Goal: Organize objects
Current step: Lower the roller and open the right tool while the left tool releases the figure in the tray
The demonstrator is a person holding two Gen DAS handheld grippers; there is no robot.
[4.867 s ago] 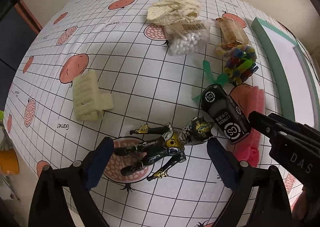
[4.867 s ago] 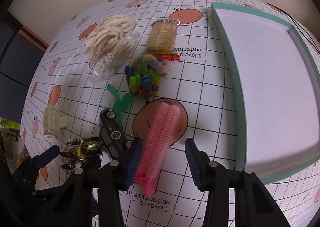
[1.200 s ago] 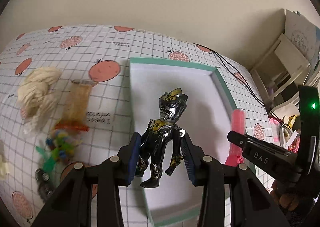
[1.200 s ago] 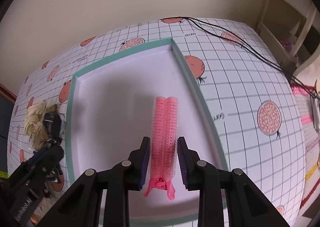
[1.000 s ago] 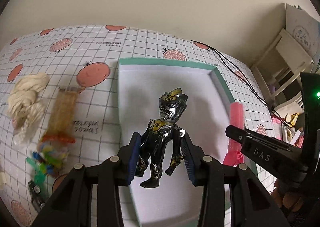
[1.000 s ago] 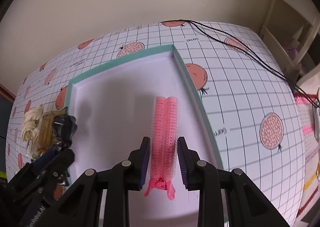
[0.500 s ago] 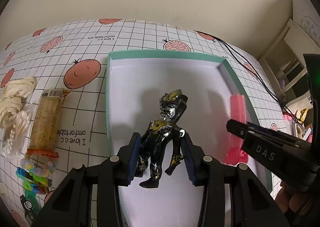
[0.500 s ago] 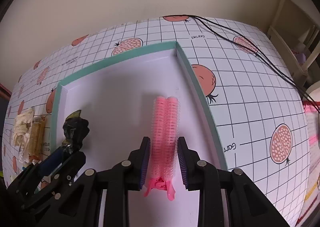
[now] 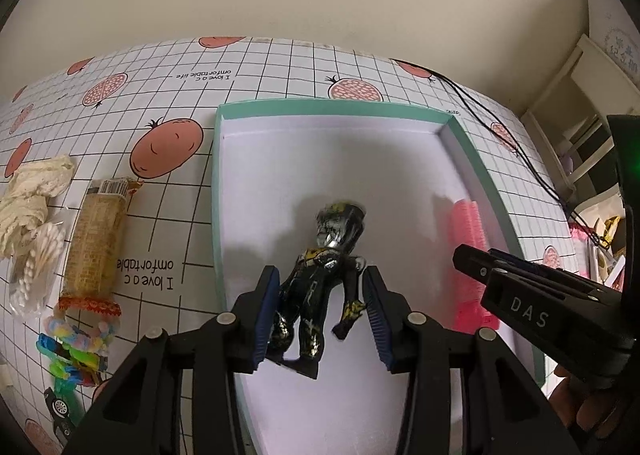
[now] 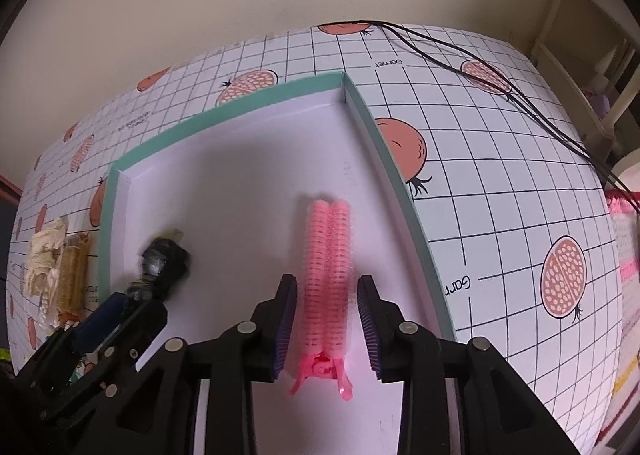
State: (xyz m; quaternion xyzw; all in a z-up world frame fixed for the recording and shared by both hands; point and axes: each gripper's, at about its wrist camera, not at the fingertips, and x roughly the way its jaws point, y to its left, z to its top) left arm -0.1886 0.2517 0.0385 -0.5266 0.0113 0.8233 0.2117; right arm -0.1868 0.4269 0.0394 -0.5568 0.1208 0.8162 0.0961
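Left wrist view: my left gripper (image 9: 320, 307) has its fingers apart around the figure (image 9: 320, 287), which lies in the tray (image 9: 218, 191). The left pad looks close to or touching the figure's leg; the right pad stands clear of its arm. The head is blurred, so I judge the toy may not be settled.

In the right wrist view, my right gripper (image 10: 326, 323) also has its fingers spread, a gap on both sides of the pink clip (image 10: 326, 271), which lies in the tray near the right wall.

Risks as I see them: if I pull the left gripper back at an angle, the pad near the leg could drag the figure or flip it. The two grippers sit near each other over the tray, so lifting them together carelessly could knock one into the other. The clip's splayed handles lie between my right fingers and could snag on retreat.

The other items, such as the cotton swabs (image 9: 34, 251), snack pack (image 9: 96, 243) and car (image 9: 60, 411), lie on the table, left of the tray.
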